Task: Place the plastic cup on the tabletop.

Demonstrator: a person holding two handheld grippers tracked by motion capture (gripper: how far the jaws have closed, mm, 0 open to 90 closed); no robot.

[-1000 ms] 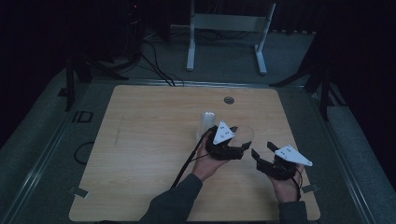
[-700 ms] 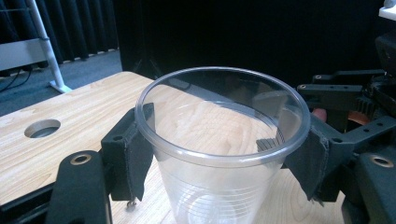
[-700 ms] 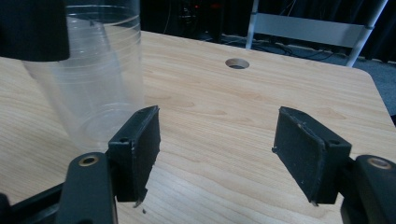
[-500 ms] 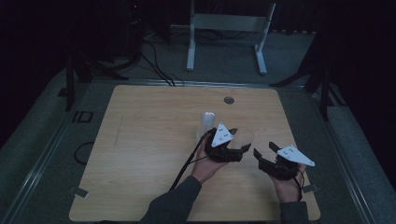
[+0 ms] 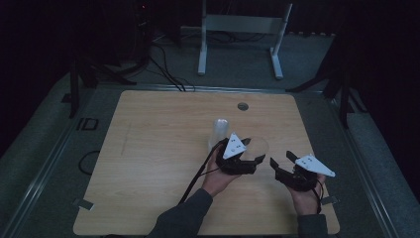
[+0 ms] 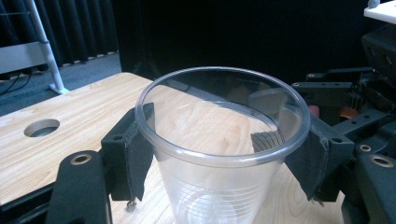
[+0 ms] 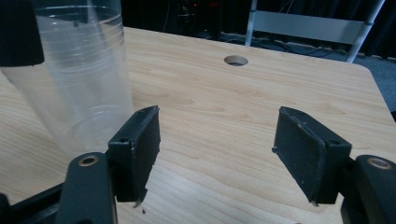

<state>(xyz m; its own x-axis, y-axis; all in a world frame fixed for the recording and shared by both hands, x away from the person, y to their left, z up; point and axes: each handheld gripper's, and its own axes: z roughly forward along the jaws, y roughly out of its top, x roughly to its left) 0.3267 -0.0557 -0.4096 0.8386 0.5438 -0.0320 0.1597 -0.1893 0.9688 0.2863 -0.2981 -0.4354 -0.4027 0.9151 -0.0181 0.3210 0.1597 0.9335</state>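
Note:
A clear plastic cup (image 6: 219, 182) stands upright between the pads of my left gripper (image 6: 222, 154), which is shut on it just below the rim. In the high view this left gripper (image 5: 253, 151) and its cup (image 5: 258, 145) sit right of the table's middle. My right gripper (image 5: 281, 159) rests close by on the right, near the front edge. Its jaws (image 7: 222, 144) are open with only bare wood between them. The held cup (image 7: 79, 79) rises to the left of those jaws, apart from them.
A second clear cup (image 5: 219, 130) stands on the wooden table (image 5: 148, 163) just behind the left gripper. A round cable hole (image 5: 242, 106) lies near the far edge. A white metal stand (image 5: 237, 29) is on the floor beyond the table.

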